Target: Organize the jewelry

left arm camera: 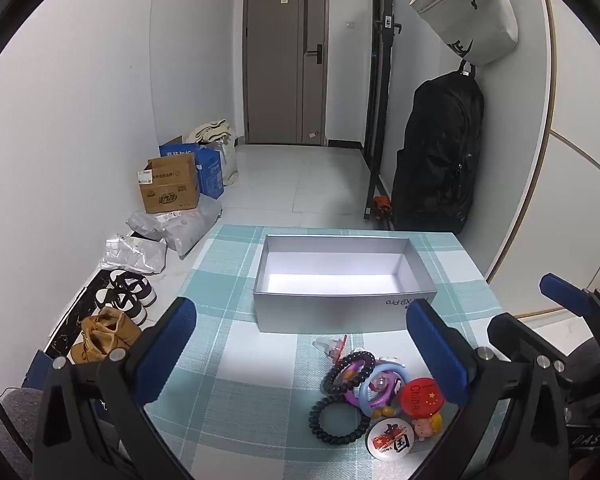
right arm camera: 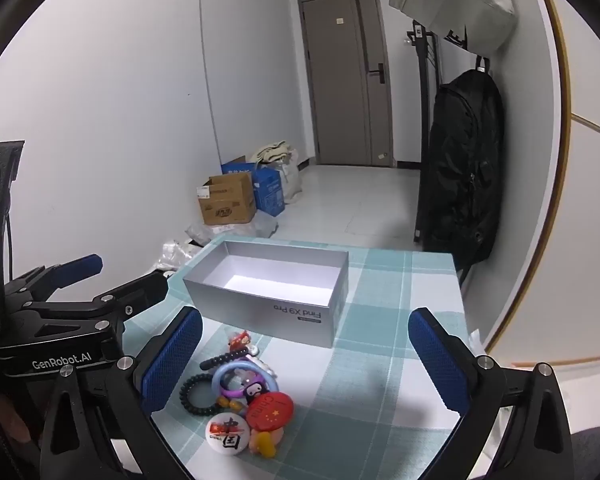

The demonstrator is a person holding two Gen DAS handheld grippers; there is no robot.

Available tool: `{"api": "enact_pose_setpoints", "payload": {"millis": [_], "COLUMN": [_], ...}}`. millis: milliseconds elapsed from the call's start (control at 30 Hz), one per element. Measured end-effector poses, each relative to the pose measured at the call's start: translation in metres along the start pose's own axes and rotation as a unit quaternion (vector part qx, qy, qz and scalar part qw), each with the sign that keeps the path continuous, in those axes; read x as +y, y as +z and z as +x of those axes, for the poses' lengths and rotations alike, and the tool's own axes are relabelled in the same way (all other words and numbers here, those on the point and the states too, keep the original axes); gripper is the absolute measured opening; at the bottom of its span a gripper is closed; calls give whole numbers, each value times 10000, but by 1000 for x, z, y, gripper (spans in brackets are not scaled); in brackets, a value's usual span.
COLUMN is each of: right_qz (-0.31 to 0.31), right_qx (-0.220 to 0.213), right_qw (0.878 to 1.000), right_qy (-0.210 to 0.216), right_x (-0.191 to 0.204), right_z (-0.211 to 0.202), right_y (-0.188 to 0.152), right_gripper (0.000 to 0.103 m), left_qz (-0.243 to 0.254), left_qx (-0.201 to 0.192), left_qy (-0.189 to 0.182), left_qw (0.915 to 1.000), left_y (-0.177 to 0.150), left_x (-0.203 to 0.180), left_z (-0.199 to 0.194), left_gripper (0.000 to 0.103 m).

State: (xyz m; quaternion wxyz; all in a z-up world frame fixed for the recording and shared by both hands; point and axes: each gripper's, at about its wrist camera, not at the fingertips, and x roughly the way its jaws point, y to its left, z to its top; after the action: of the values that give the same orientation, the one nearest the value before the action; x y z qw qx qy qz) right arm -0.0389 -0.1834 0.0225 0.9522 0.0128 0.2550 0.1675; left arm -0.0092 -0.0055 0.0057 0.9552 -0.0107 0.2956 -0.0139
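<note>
An empty silver box (left arm camera: 332, 314) (right arm camera: 260, 314) stands open on the teal checked tablecloth (left arm camera: 228, 380). In front of it lies a small heap of jewelry: a black coil bracelet (left arm camera: 336, 420) (right arm camera: 196, 394), a blue ring (left arm camera: 370, 394) (right arm camera: 226, 372), a red China badge (left arm camera: 422, 396) (right arm camera: 270, 408), a white badge (left arm camera: 392, 438) (right arm camera: 227, 434) and a pink figurine (left arm camera: 428, 426) (right arm camera: 264, 442). My left gripper (left arm camera: 302, 312) (right arm camera: 120, 274) is open above the cloth, the heap near its right finger. My right gripper (right arm camera: 306, 320) (left arm camera: 532, 304) is open too, the heap near its left finger. Neither holds anything.
The table ends just behind the box. Shoes (left arm camera: 120, 312), plastic parcels (left arm camera: 176, 228) and cardboard boxes (left arm camera: 172, 190) line the floor on the left. A black backpack (left arm camera: 436, 152) hangs on the right wall under a pale bag (left arm camera: 468, 12). A grey door (left arm camera: 284, 56) closes the far end.
</note>
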Motion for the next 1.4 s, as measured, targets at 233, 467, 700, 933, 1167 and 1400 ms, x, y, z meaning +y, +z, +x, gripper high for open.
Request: {"api": "enact_pose_setpoints", "payload": {"millis": [233, 467, 700, 933, 1167, 1400], "right_qz": [-47, -18, -29, 7, -33, 51], "right_qx": [23, -6, -34, -11, -88, -109], "right_qw": [10000, 10000, 10000, 10000, 9999, 9997], "right_qy": [-4, 23, -15, 29, 51, 197], "right_x": [-1, 1, 0, -2, -1, 0], "right_z": [3, 0, -2, -1, -2, 1], "right_y": [2, -1, -1, 1, 1, 0], "right_gripper": [103, 103, 103, 103, 103, 103], "left_qz": [44, 21, 18, -10, -32, -48], "left_qx": [-49, -33, -10, 12, 37, 111], "left_qy": [52, 111, 106, 86, 85, 34], "left_qw": [10000, 9999, 9999, 10000, 10000, 9999], "left_y": [0, 0, 0, -1, -1, 0], "left_x": [-1, 0, 0, 3, 4, 5], "left_z": [-1, -1, 0, 1, 0, 3], "left_gripper": [102, 102, 102, 102, 102, 102]}}
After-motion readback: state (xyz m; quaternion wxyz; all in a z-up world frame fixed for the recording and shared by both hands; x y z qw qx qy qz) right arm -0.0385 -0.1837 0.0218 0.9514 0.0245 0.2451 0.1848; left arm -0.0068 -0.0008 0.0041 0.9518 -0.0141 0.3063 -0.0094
